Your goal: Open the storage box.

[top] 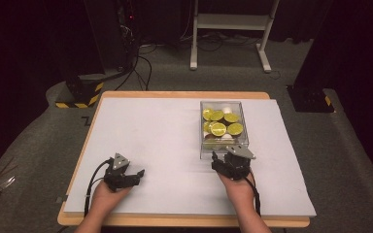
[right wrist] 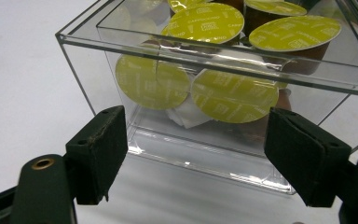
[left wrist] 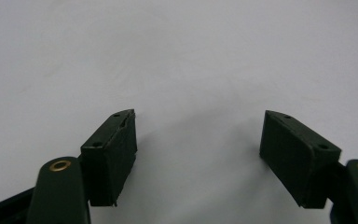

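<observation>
Right hand-held gripper (right wrist: 193, 154) sits spread just before the clear plastic box (top: 223, 127) of green-lidded coffee pods (right wrist: 235, 95) at table's (top: 165, 131) right-centre; box prob. rigid, slick, light w/ loose contents, so grip low across walls; left hand-held gripper (left wrist: 198, 144) spread, idle.

Black hand-held gripper (top: 137, 173) — grey triangular plate, brass rivets, trailing cable.

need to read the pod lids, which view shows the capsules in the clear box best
The right gripper view: the capsules sit close behind the clear box wall, lid print visible. The high view shows them small from above. The left gripper view faces bare table.
</observation>
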The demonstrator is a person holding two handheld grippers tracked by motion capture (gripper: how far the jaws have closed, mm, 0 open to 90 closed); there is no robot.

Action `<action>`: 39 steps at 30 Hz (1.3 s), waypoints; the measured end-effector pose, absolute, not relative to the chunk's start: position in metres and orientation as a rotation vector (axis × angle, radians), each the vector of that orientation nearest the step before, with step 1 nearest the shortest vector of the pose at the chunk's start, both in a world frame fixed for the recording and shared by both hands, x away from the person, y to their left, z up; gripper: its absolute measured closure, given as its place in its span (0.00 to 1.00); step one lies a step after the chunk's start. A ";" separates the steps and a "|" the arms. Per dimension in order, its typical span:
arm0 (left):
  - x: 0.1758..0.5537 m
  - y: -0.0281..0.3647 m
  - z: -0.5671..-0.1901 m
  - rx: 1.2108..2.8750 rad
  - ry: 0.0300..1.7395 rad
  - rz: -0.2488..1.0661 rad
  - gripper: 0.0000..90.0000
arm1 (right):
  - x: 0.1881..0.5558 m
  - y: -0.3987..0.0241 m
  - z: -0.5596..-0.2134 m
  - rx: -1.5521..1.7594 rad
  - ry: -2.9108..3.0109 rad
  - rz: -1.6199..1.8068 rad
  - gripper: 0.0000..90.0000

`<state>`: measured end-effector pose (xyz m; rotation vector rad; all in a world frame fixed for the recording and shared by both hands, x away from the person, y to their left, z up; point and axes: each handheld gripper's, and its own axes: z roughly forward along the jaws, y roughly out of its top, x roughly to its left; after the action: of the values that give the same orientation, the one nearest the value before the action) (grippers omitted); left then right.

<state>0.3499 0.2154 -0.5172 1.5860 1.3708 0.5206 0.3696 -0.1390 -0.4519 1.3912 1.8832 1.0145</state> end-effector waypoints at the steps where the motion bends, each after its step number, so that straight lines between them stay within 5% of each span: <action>1: 0.350 0.215 -0.517 1.585 1.371 0.520 0.30 | 0.370 -0.139 -0.452 1.391 1.882 1.014 0.24; 39: 0.350 0.216 -0.517 1.590 1.366 0.518 0.30 | 0.389 -0.125 -0.452 1.478 1.741 0.940 0.31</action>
<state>0.3499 0.2156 -0.5173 1.5896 1.3657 0.5179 0.3894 -0.1248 -0.4517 1.4778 1.7412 0.9396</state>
